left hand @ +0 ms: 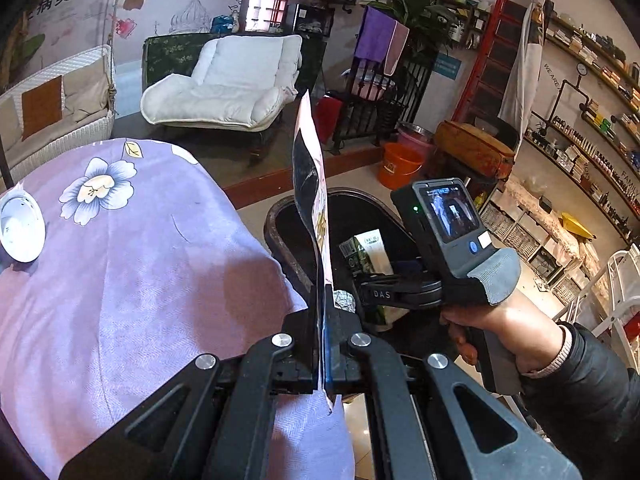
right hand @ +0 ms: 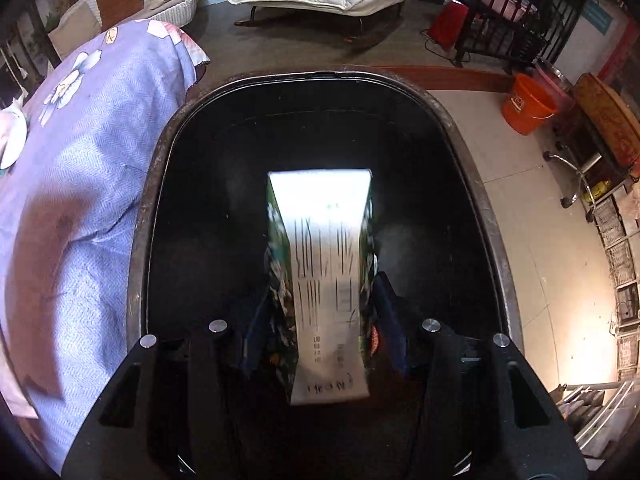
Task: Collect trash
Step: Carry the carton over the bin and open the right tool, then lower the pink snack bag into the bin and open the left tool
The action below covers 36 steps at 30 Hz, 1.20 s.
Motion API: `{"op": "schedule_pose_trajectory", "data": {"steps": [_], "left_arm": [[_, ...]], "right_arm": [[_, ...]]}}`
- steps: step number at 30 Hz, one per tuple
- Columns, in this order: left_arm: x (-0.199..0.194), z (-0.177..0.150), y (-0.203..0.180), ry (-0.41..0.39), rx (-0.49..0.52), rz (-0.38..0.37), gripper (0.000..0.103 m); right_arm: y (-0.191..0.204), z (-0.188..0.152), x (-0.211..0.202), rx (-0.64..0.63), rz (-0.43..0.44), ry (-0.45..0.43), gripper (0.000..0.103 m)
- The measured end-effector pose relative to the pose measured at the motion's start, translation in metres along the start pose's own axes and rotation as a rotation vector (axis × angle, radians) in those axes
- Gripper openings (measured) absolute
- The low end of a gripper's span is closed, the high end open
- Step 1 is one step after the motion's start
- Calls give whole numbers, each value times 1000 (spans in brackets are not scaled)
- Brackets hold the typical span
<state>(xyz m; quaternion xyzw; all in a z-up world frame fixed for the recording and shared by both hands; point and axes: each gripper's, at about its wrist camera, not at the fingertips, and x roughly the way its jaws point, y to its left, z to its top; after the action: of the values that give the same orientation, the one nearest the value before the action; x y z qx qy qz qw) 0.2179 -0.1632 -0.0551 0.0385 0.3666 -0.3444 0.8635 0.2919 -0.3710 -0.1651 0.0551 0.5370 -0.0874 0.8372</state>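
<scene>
A: Landmark is the black bin (right hand: 320, 92). Step in hand, as I judge it: dropping trash. The right gripper (right hand: 324, 320) points steeply down over the bin's mouth with a green-and-white carton (right hand: 324, 248) between its fingers, the carton's far end hanging inside the rim.

B: Held or let go?

A: The jaws stand about half apart. The carton fills the gap and the blue pads (right hand: 390, 320) sit right at its sides, but the carton is blurred and I cannot tell whether they press. Either a grip or a release just begun.

B: And the left side?

A: The left gripper (left hand: 323, 344) is clamped tight on a flat pink-and-black wrapper (left hand: 316, 200). The wrapper stands on edge, sticking forward from the fingers. It sits just beside the bin, at the side nearest the purple flowered cloth (left hand: 120, 260), its tip reaching over the bin's near rim.

B: Anything left outside the bin?

A: A white dish (left hand: 20, 224) lies on the cloth, well apart from the bin. Trash or not, I cannot say.

B: Next move?

A: 2 parts, my guess. The right jaws widen until the carton falls clear, and that gripper lifts off without snagging the rim. Then the left one travels fully over the opening, tips down, and opens. The wrapper is thin and light and may cling to a pad or drift to the floor.
</scene>
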Motion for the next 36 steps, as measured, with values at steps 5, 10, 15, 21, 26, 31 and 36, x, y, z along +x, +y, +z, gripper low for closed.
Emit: {"op": "schedule_pose_trajectory", "data": {"steps": [5, 10, 15, 21, 26, 31, 36], "left_arm": [[10, -3, -11, 20, 27, 1, 3], [21, 3, -25, 33, 41, -17, 3], [40, 13, -41, 65, 43, -64, 3], [69, 18, -59, 128, 42, -103, 3], [90, 18, -72, 174, 66, -96, 3], [109, 18, -82, 215, 88, -81, 2], [122, 17, -87, 240, 130, -41, 9]], "right_arm": [[-4, -11, -14, 28, 10, -48, 54], [-14, -35, -45, 60, -6, -146, 54], [-31, -60, -76, 115, -48, -230, 59], [-59, -83, -99, 203, -89, -284, 63], [-77, -94, -112, 247, -114, -287, 64], [-90, -102, -114, 285, -126, -281, 65], [-98, -104, -115, 300, -130, -286, 69]]}}
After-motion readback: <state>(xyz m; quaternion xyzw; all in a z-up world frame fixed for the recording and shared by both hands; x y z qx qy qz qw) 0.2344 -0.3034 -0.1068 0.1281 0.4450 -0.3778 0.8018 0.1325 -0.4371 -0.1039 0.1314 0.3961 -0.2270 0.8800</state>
